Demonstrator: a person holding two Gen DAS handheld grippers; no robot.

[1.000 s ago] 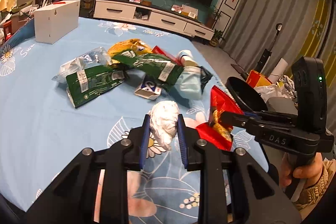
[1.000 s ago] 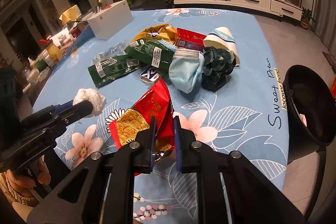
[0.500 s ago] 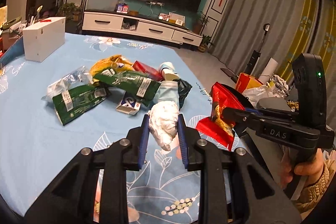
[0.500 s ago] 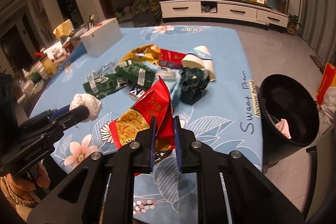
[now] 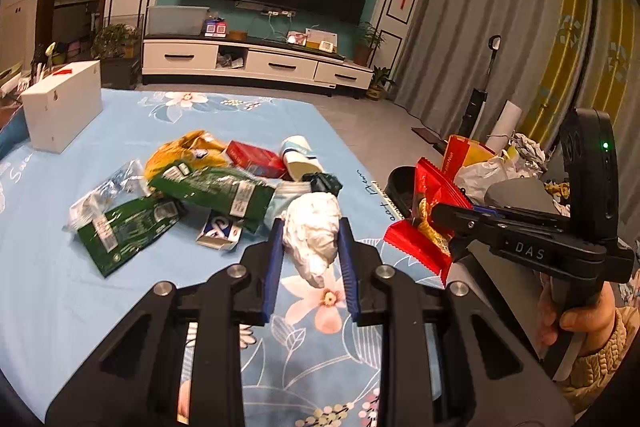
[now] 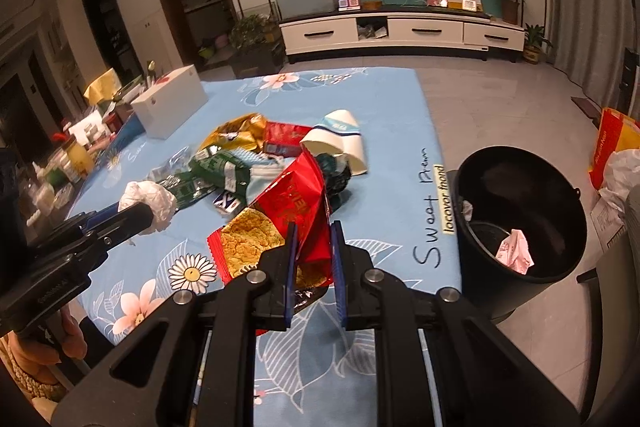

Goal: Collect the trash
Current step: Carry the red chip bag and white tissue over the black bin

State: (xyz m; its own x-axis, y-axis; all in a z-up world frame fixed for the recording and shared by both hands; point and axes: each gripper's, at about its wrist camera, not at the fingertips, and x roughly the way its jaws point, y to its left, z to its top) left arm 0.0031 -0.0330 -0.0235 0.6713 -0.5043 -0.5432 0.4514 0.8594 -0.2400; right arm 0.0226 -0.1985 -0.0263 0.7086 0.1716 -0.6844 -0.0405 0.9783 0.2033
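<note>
Holding: the left gripper [image 5: 311,247] is clamped on a crumpled white tissue [image 5: 314,235], raised above the blue floral tablecloth [image 5: 48,267].
Right gripper [image 6: 313,254]: closed on a red snack wrapper [image 6: 294,203], which hangs clear of the cloth.
Remaining trash: green packets [image 5: 128,227], a yellow bag [image 5: 184,151], a red box [image 5: 254,157], a paper cup [image 5: 298,157] and a small blue-and-white carton [image 5: 218,231] lie heaped mid-table.
Bin: a black trash bin [image 6: 520,215] stands on the floor just beside the table edge, with crumpled paper [image 6: 516,251] inside.
White box [image 5: 60,105]: sits at the far left of the table, well apart from the heap.
Person: a hand [image 5: 576,311] in a knitted sleeve grips the right tool's handle.
</note>
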